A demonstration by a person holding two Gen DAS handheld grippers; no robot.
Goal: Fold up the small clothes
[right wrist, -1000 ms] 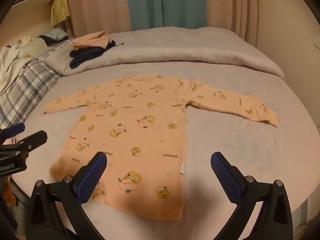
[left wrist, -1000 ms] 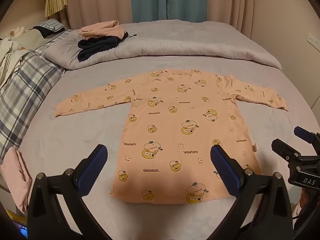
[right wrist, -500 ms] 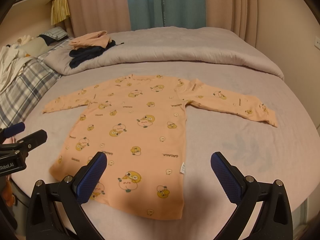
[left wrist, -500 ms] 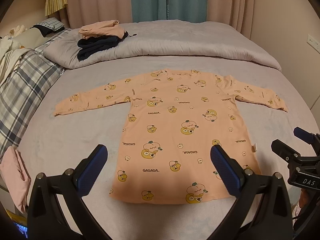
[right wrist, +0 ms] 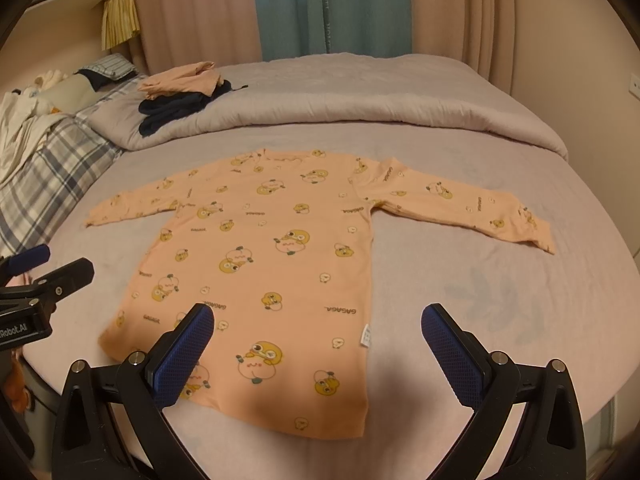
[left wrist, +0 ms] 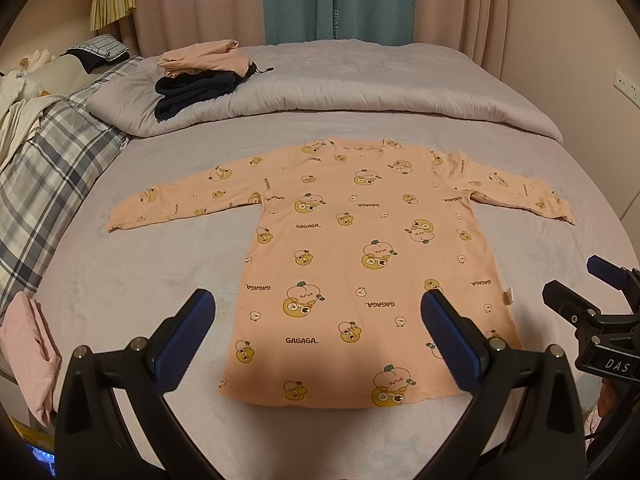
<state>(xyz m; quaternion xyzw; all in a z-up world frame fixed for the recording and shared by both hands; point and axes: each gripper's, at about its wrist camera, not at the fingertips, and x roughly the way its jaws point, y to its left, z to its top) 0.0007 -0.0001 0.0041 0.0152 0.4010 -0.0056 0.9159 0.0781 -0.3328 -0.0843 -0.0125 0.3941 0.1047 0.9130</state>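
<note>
A small peach-orange long-sleeved shirt [left wrist: 372, 256] printed with cartoon fruit figures and the word "GAGAGA" lies flat and face up on a lilac-grey bed sheet [left wrist: 132, 276], both sleeves stretched out to the sides, the neckline pointing toward the far curtains and the hem nearest the cameras. A white care tag [right wrist: 365, 337] sticks out from the side seam on the shirt's right edge. The left gripper [left wrist: 318, 330] hovers above the hem end of the shirt, its blue-padded fingers spread wide with nothing between them. The right gripper [right wrist: 317, 344] hovers above the shirt's lower right edge, its jaws likewise wide apart and holding nothing. Each gripper appears at the edge of the other's view. Beyond the shirt, a rolled-back grey duvet [left wrist: 360, 92] crosses the bed, and on it sits a stack of folded clothes [left wrist: 200, 76], a peach piece on top of dark navy ones. A plaid blanket [left wrist: 44, 172] covers the left side of the bed, and a pink garment [left wrist: 28, 352] lies at the near left edge. Teal and pink curtains [left wrist: 336, 0] hang behind.
</note>
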